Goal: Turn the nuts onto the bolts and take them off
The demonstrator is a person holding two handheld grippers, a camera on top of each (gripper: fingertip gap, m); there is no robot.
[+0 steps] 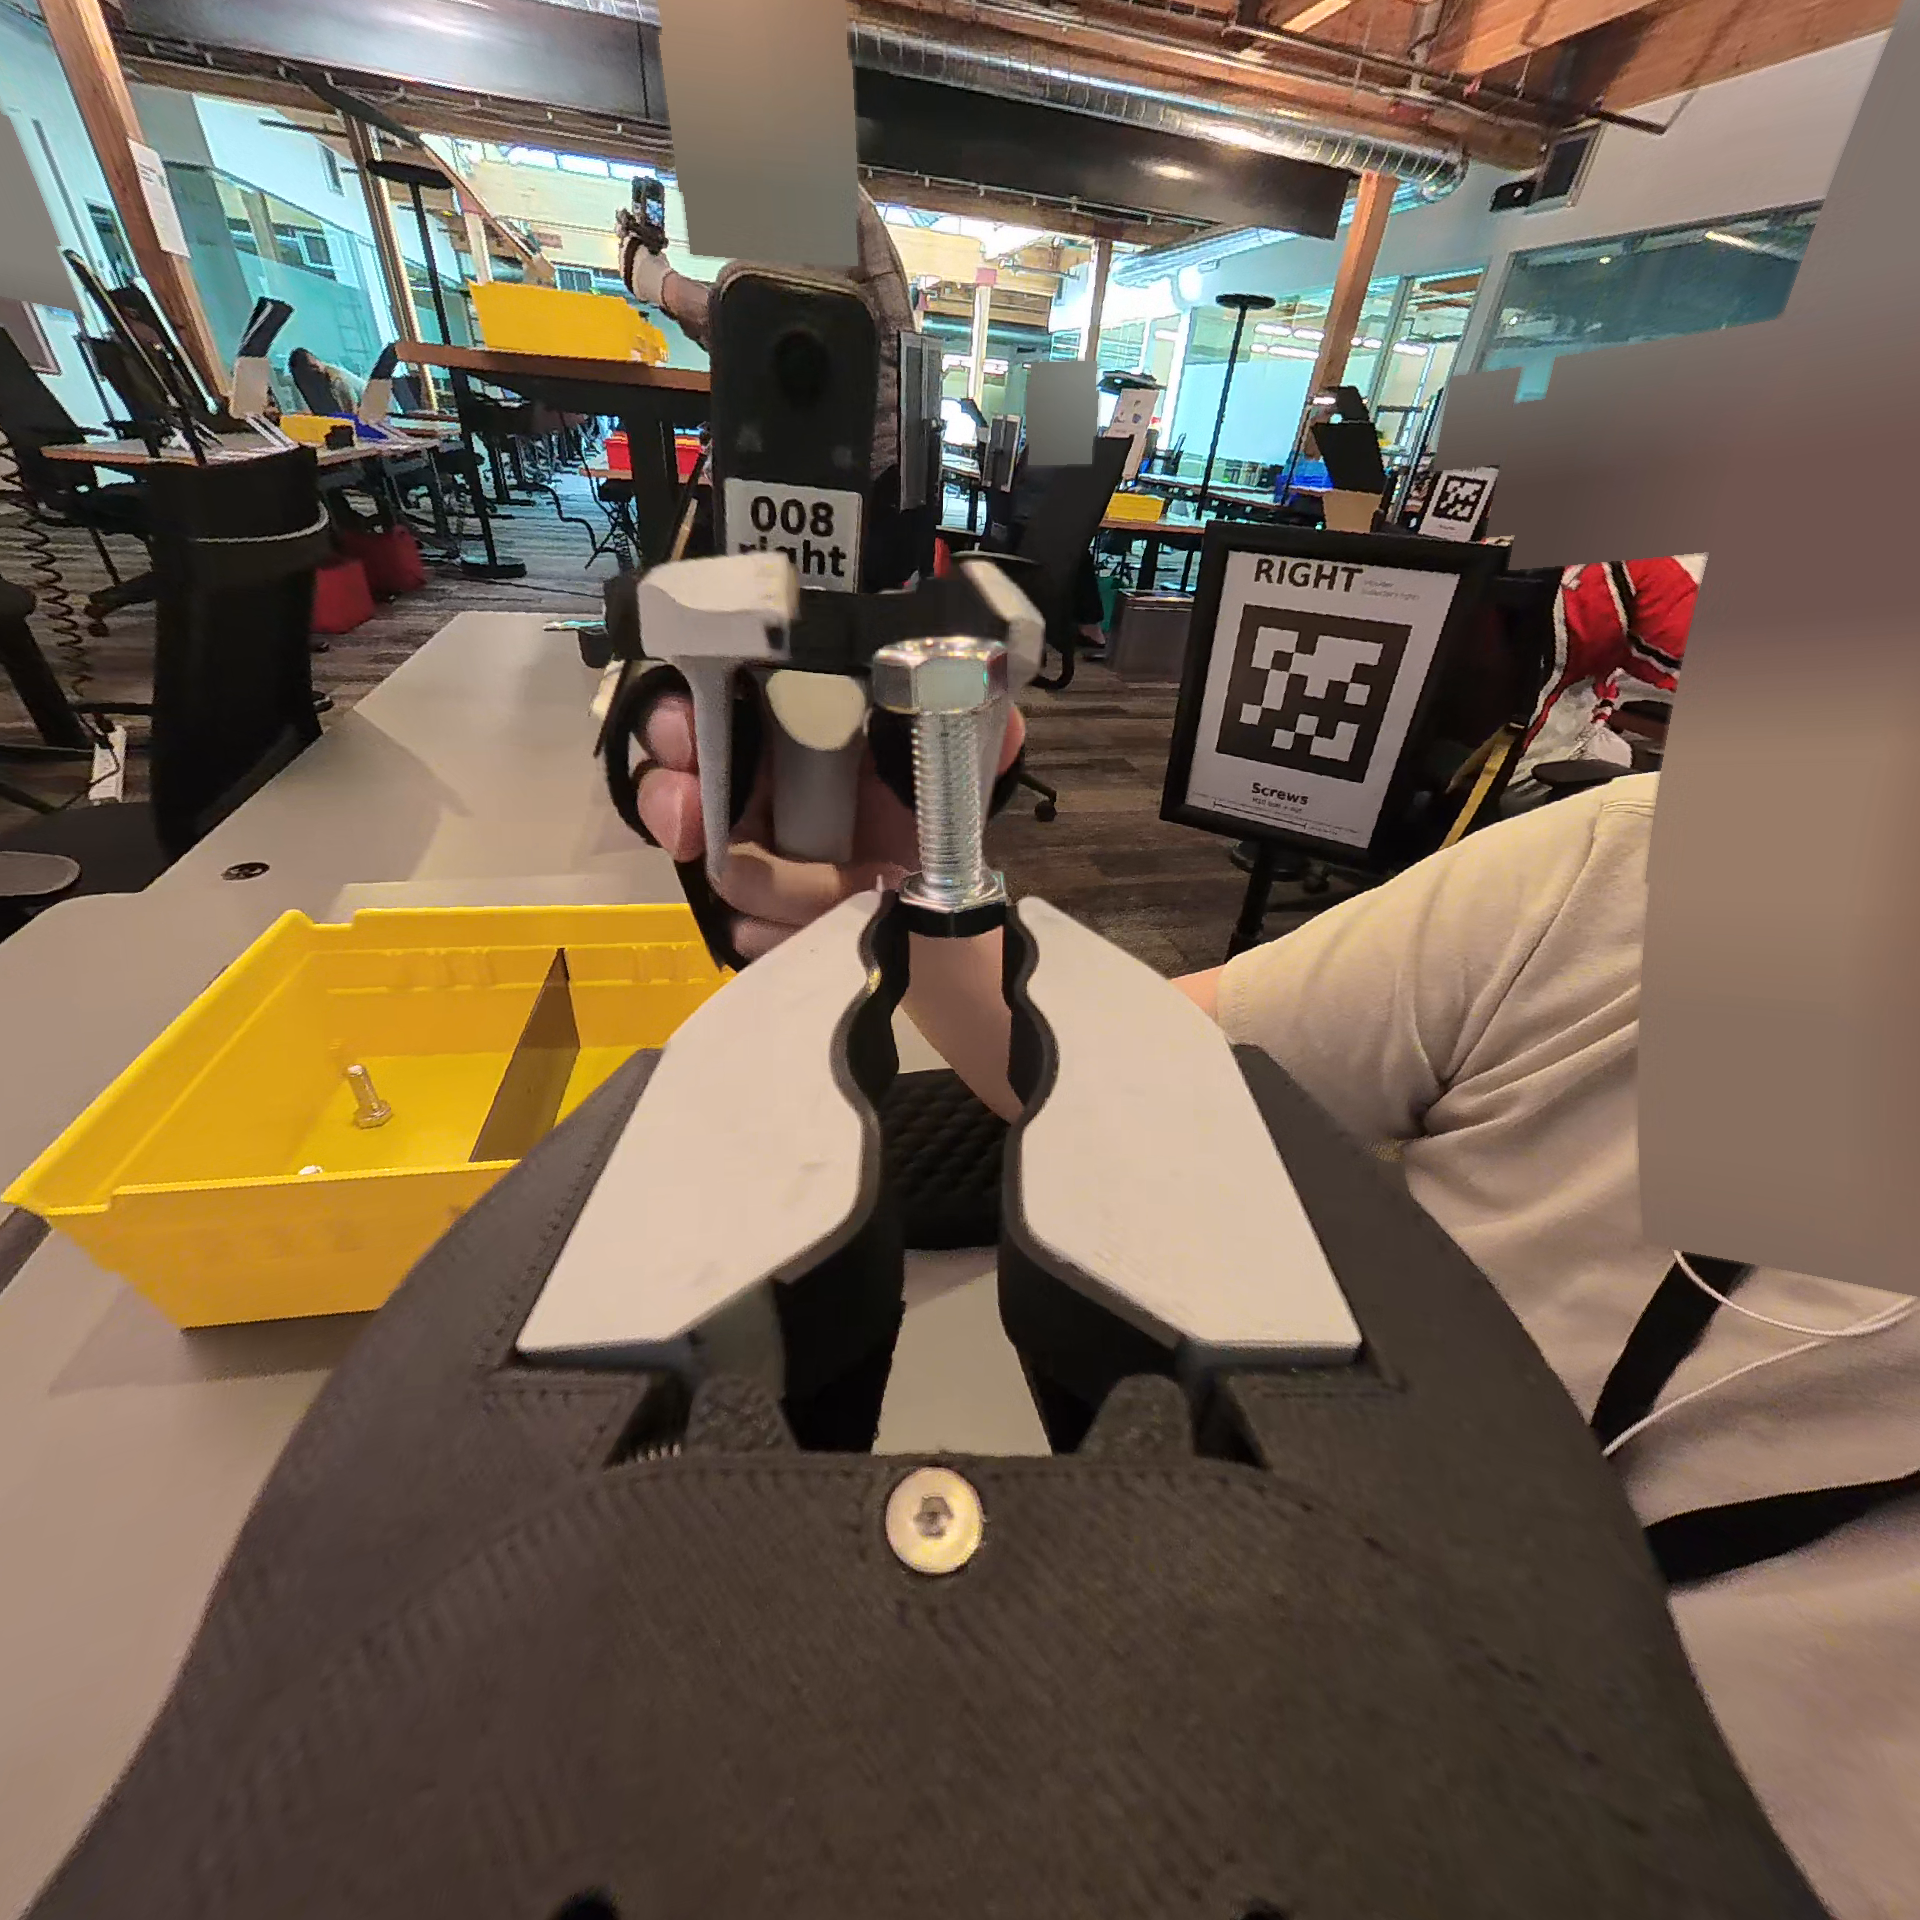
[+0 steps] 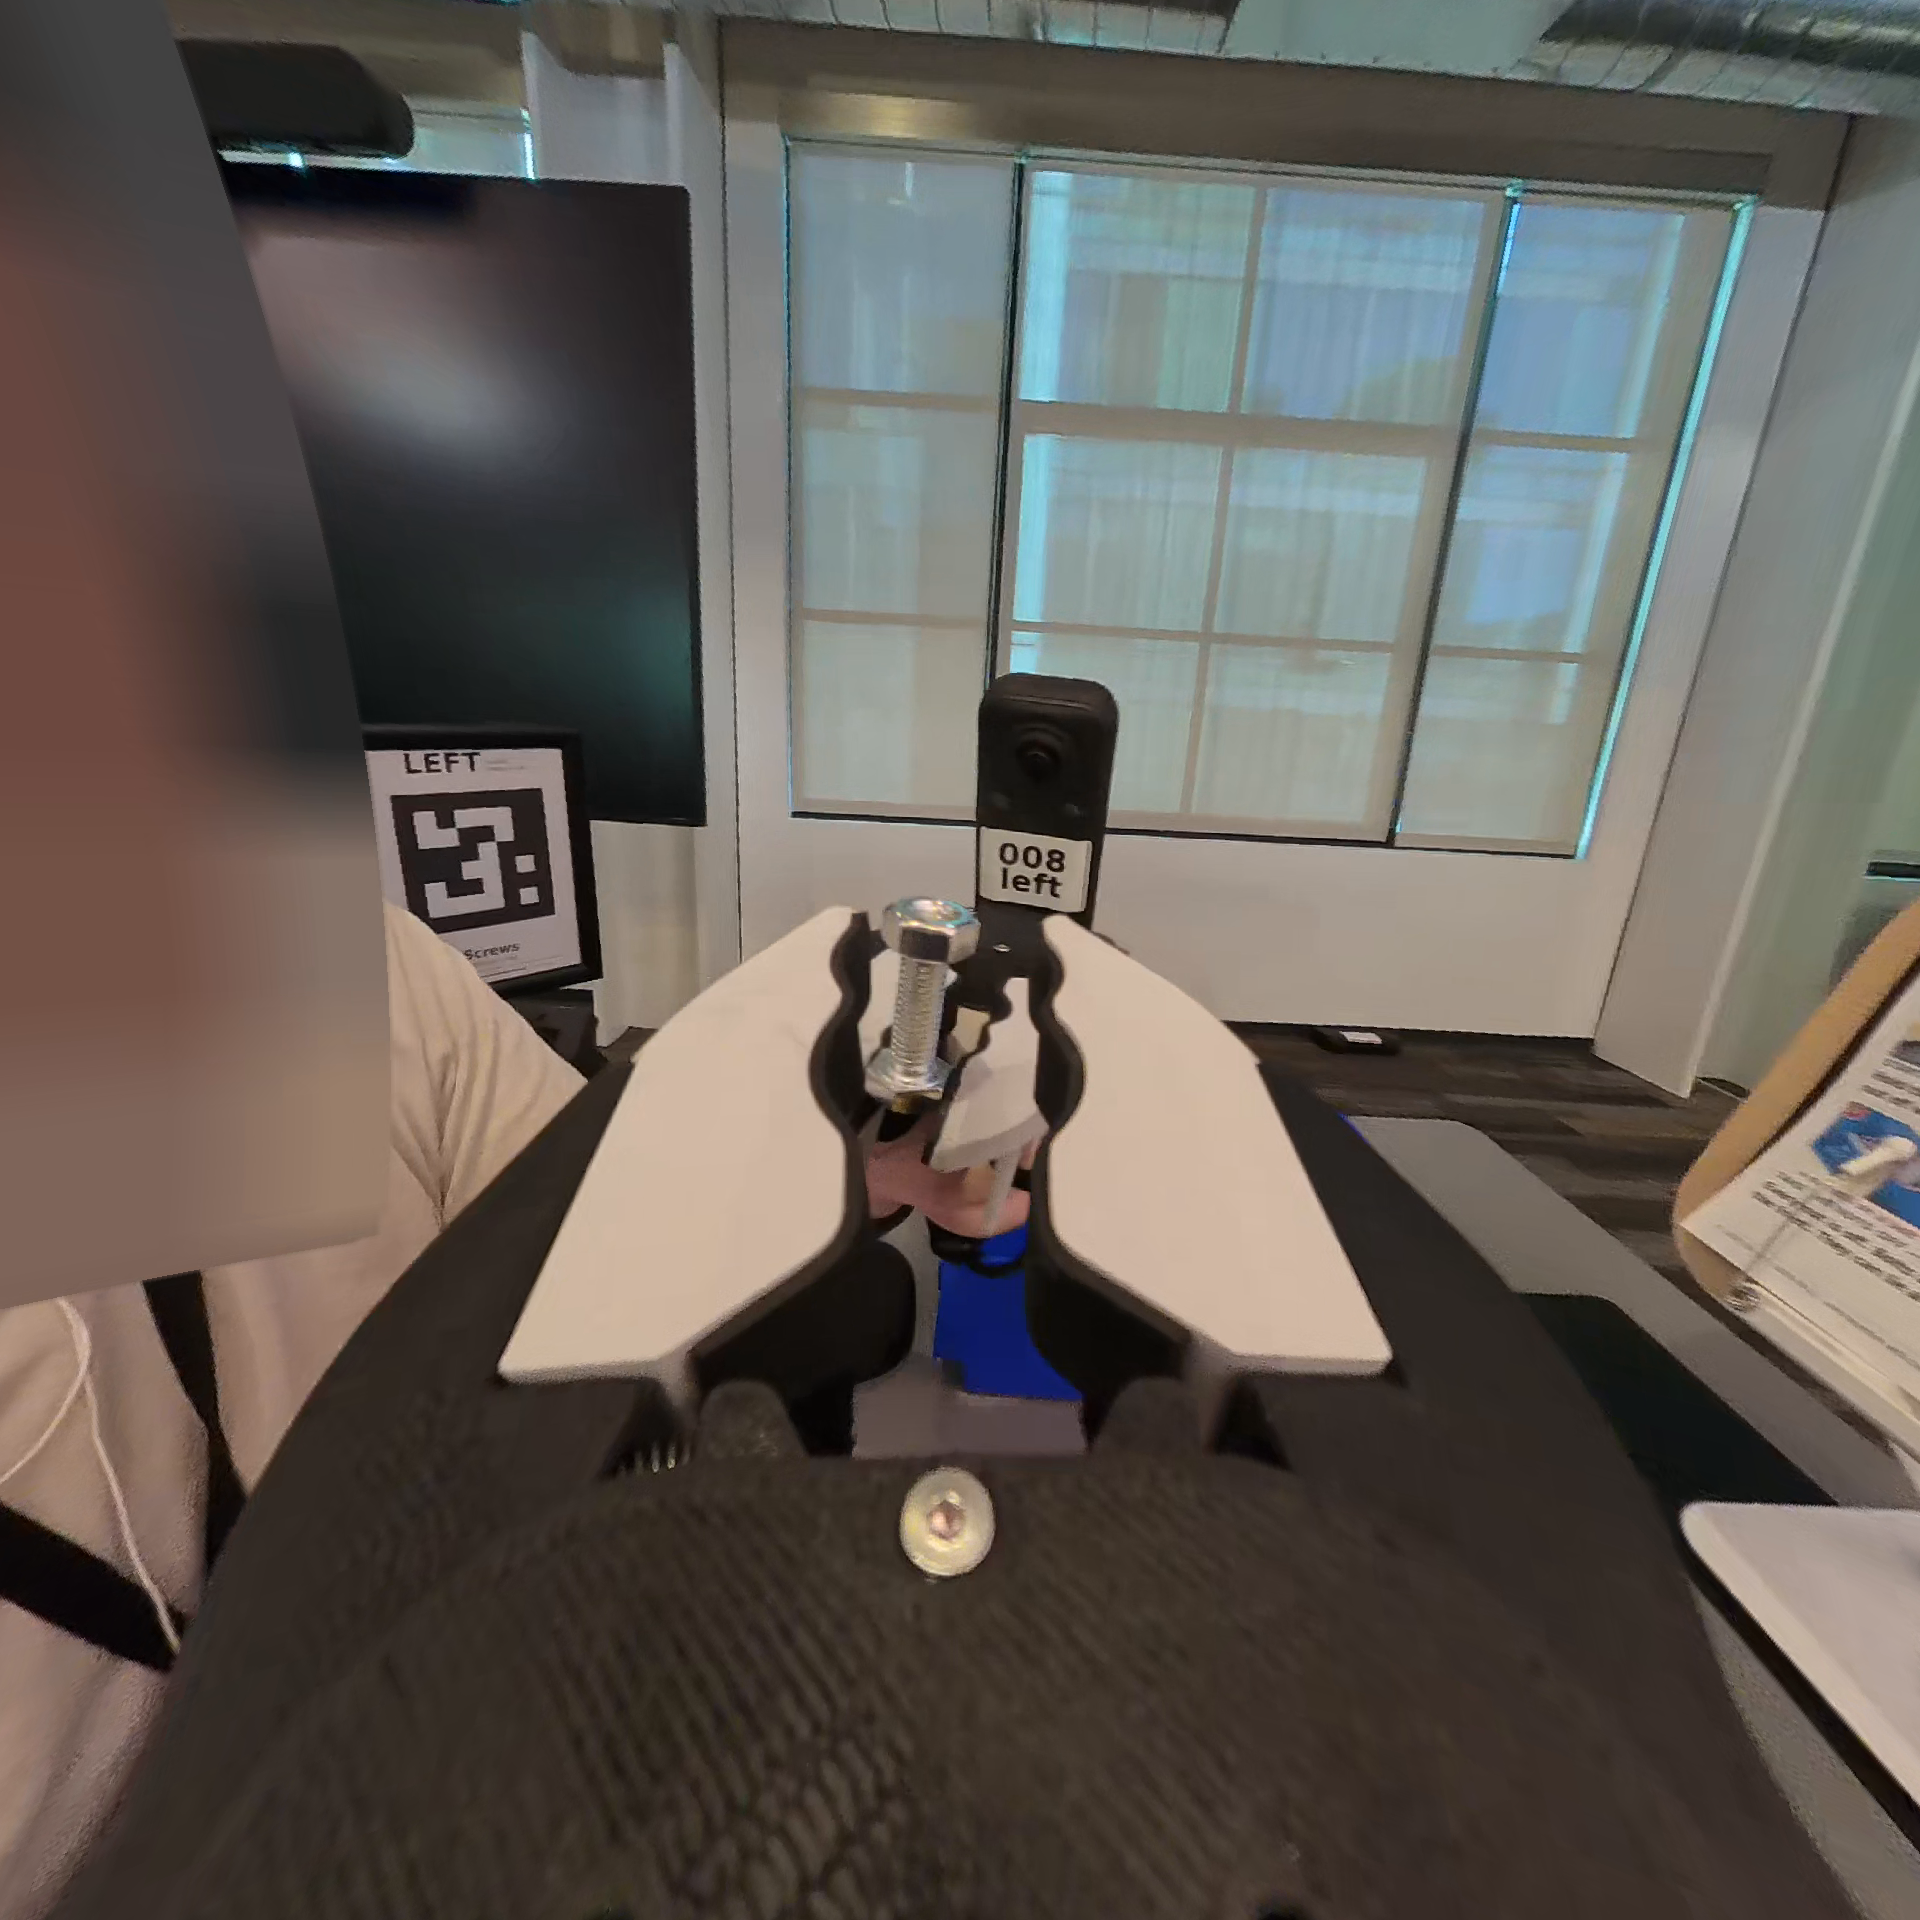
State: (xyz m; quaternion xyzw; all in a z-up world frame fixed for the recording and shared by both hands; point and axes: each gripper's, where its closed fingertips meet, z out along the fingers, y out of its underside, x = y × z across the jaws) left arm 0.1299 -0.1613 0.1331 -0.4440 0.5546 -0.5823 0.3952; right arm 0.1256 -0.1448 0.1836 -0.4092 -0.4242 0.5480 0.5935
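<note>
Left gripper (image 1: 951,920) closed on nut (image 1: 952,896) at bolt's lower end, right gripper (image 2: 940,940) clamped on upright bolt (image 1: 943,764) head, yellow bin (image 1: 208,1226) holding another bolt (image 1: 366,1096)

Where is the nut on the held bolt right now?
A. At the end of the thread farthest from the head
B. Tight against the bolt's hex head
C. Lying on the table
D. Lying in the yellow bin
A: in the left wrist view the nut sits at the bottom of the bolt, far from its hex head, at the tips of the left gripper.
</note>
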